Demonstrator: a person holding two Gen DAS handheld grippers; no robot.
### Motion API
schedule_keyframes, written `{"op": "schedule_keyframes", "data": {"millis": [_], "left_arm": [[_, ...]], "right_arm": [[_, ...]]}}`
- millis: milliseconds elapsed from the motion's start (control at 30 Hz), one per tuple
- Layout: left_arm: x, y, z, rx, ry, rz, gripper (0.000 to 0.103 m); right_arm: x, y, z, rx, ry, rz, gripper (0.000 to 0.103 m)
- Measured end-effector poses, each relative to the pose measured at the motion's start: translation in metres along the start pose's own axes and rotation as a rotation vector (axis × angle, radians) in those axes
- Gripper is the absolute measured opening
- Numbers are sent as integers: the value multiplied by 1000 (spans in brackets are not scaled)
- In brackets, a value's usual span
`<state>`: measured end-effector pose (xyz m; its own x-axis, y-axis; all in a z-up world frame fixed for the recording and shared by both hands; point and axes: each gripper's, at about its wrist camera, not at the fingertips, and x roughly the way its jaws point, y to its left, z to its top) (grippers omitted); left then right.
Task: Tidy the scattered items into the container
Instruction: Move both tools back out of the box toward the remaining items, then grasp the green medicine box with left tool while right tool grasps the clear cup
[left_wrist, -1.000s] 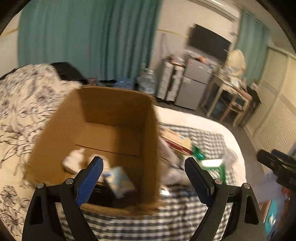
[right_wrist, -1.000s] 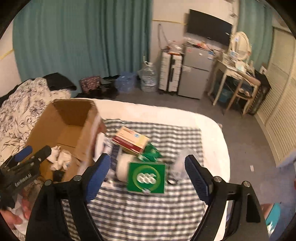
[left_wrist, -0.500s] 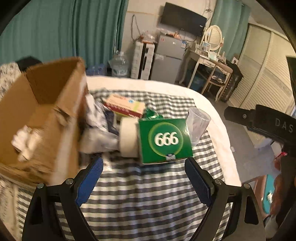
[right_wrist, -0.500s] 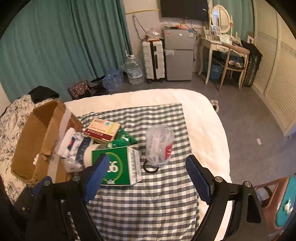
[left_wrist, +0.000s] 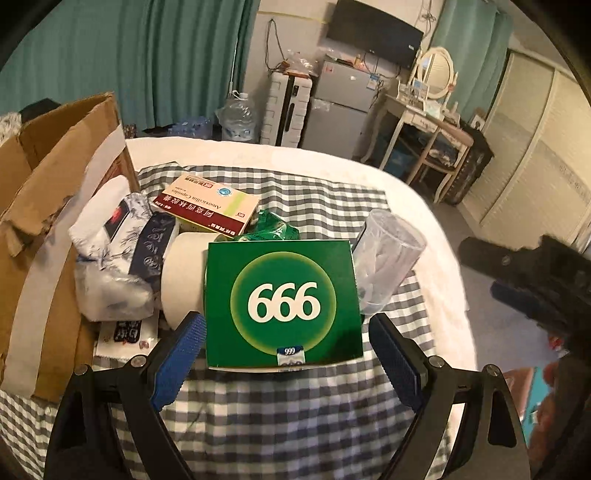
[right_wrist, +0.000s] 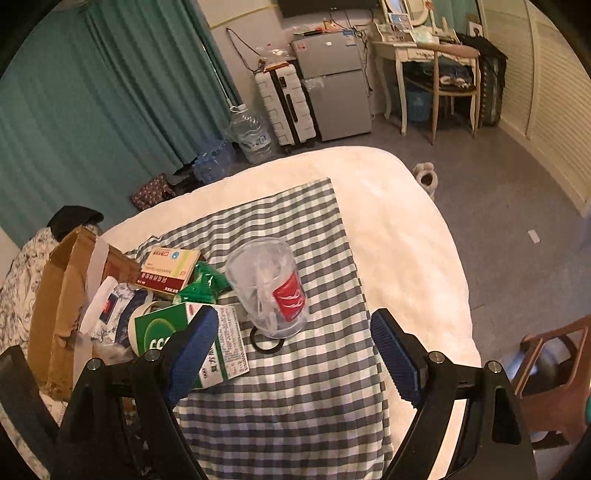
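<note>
My left tongs (left_wrist: 284, 350) gape, straddling the green box (left_wrist: 280, 302) dead ahead; right tongs (right_wrist: 291, 350) gape, farther off.

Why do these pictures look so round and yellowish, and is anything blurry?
Both views are fisheye: dark rounded corners, bent walls, warm dim indoor light. Left wrist view: the green box is sharp, while the right gripper at the edge is smeared. Right wrist view: the plastic cup is fairly sharp.

Bare checkered cloth (right_wrist: 295, 398) lies open near the cameras; clutter crowds around the green box (left_wrist: 280, 299).
</note>
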<state>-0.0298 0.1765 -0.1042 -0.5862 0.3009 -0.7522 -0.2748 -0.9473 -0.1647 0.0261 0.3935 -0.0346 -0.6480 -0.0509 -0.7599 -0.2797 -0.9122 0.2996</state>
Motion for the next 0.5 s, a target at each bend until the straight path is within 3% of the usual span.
{"op": "schedule_keyframes", "data": {"millis": [267,500], "left_arm": [[7,-8,-2,53,-15,50,98],[8,-10,-8,75,-25,63,101]], "right_arm": [[15,-18,6,48,-2,17,85],[32,-8,9,-11,-4,4,85]]}}
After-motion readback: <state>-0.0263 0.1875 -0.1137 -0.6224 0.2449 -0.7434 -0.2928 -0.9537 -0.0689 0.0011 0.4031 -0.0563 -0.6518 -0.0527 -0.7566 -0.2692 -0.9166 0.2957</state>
